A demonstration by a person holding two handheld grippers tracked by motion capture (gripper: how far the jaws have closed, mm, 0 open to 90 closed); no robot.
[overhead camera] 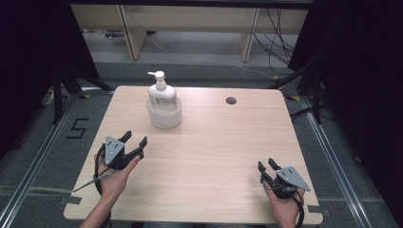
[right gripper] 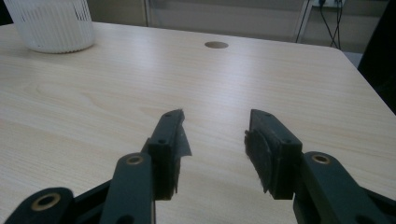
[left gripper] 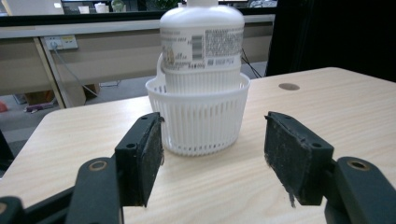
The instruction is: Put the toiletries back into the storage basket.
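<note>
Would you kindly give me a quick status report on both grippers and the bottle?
Left gripper open, aimed at basket. Right gripper open, empty. Bottle upright in basket. Nothing in the way.

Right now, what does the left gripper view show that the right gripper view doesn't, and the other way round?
Left gripper view alone: the white pump bottle standing upright inside the basket, barcode label facing the camera, seen between the open left tongs. Right gripper view alone: the open right tongs over bare wood, nothing between them. Both: the white slotted basket, cut off at the top left corner in the right gripper view, the round hole in the table, and the light wood top.
</note>
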